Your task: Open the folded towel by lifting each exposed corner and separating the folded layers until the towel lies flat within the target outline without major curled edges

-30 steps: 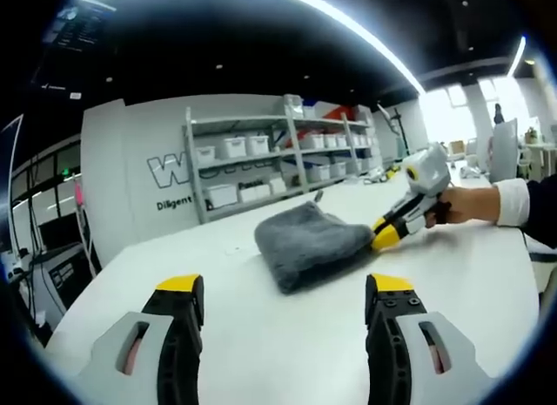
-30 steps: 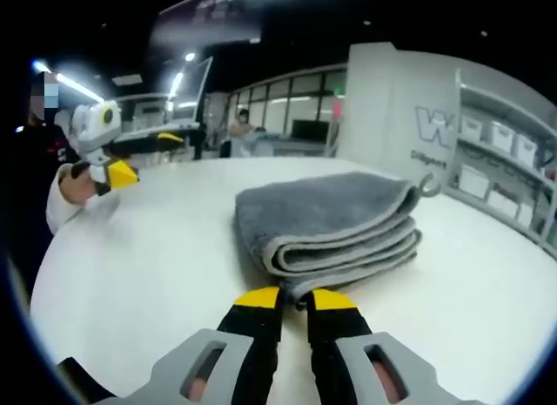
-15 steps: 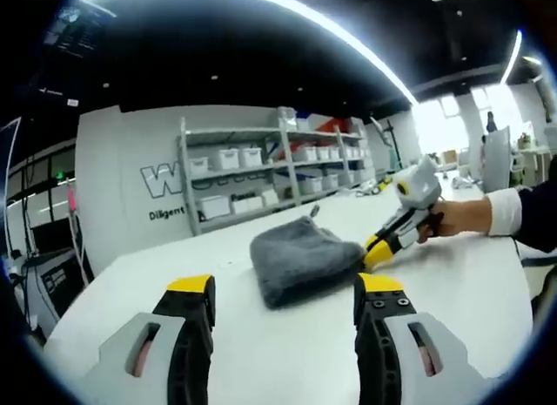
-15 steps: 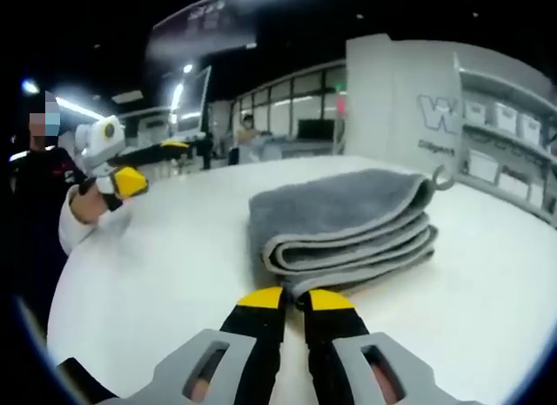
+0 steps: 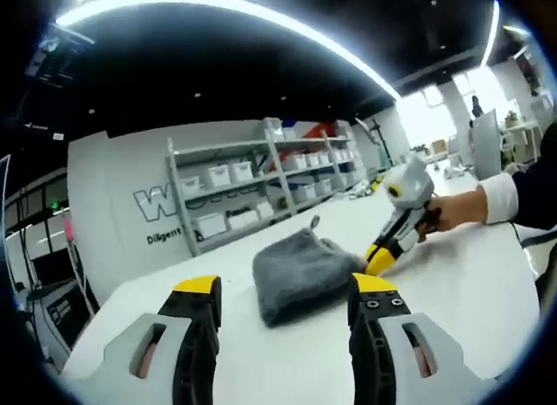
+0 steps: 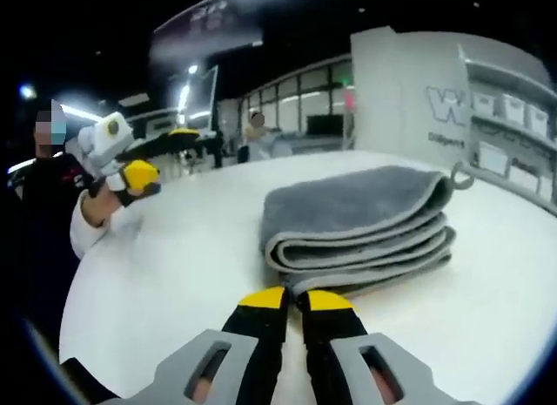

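Observation:
A grey towel (image 6: 357,218) lies folded in several layers on the white table (image 6: 165,266), its hanging loop at the far right corner. My right gripper (image 6: 296,299) has its yellow-tipped jaws pressed almost together on the towel's lowest near edge. In the left gripper view the same towel (image 5: 300,267) sits ahead of my left gripper (image 5: 285,287), whose jaws stand wide open, short of the towel. The right gripper (image 5: 383,255), held by a hand with a white cuff, touches the towel's right edge. The left gripper (image 6: 139,174) hovers at the table's far left, held in a hand.
Metal shelving with white bins (image 5: 261,174) stands behind the table against a lettered wall. A person (image 6: 257,126) stands far off near desks. Bare tabletop (image 5: 461,279) lies around the towel on every side.
The right gripper's jaws have narrowed from a small gap to nearly touching at the towel's edge. The left gripper view has shifted a little toward the towel. The towel has not moved.

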A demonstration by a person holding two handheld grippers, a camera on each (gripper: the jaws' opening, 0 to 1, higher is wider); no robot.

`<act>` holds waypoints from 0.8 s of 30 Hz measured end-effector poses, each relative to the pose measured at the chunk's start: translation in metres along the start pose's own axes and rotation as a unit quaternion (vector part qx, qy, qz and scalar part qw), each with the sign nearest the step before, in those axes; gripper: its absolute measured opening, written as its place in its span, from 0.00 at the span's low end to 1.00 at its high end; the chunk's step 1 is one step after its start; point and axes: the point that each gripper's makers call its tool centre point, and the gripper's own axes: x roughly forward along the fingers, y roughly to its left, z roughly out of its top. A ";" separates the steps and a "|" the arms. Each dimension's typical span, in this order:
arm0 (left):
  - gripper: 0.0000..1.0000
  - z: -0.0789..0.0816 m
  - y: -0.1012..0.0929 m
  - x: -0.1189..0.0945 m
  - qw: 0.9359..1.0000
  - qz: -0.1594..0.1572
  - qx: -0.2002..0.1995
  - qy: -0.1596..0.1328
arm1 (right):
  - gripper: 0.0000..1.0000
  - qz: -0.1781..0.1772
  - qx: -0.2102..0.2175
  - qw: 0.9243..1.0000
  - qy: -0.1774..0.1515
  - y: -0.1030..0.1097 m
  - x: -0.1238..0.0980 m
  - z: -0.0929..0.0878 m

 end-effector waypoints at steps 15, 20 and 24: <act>0.44 -0.001 -0.011 0.002 0.999 -0.016 0.045 0.003 | 0.00 0.034 0.020 0.999 0.009 0.018 -0.001 -0.003; 0.42 0.000 -0.015 0.003 0.999 -0.018 0.039 0.001 | 0.00 0.049 0.024 0.998 0.010 0.026 -0.001 -0.004; 0.42 -0.002 -0.019 0.003 0.999 -0.024 0.036 0.005 | 0.00 0.054 0.022 0.998 0.010 0.029 -0.002 -0.004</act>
